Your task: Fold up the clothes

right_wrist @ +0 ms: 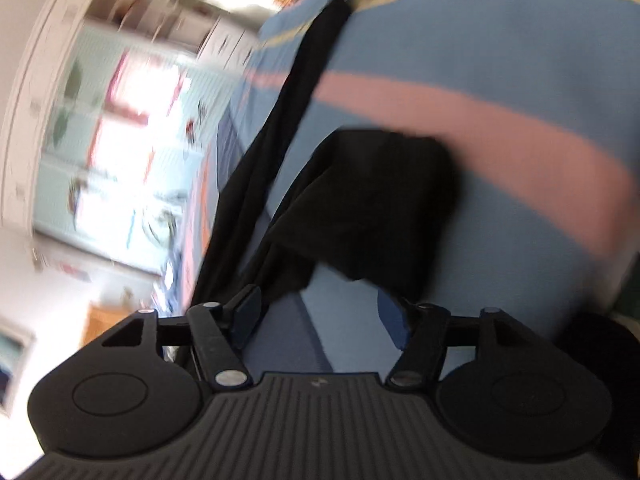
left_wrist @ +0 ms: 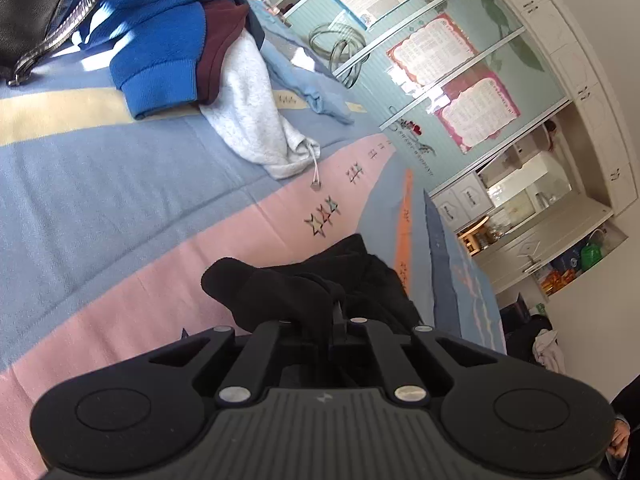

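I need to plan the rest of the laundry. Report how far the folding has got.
Done: no folded garment shows in either view. In hand: the left gripper is shut on the black garment; the right gripper is open, nothing between its pads. Left: the blue sweater, maroon piece, grey hoodie and black jacket lie heaped on the bedspread.

My black two-finger left gripper [left_wrist: 338, 312] is clamped tight on the black fleece garment [left_wrist: 280, 292]. My black two-finger right gripper [right_wrist: 324, 312] points beneath that garment, jaws apart, gripping nothing.
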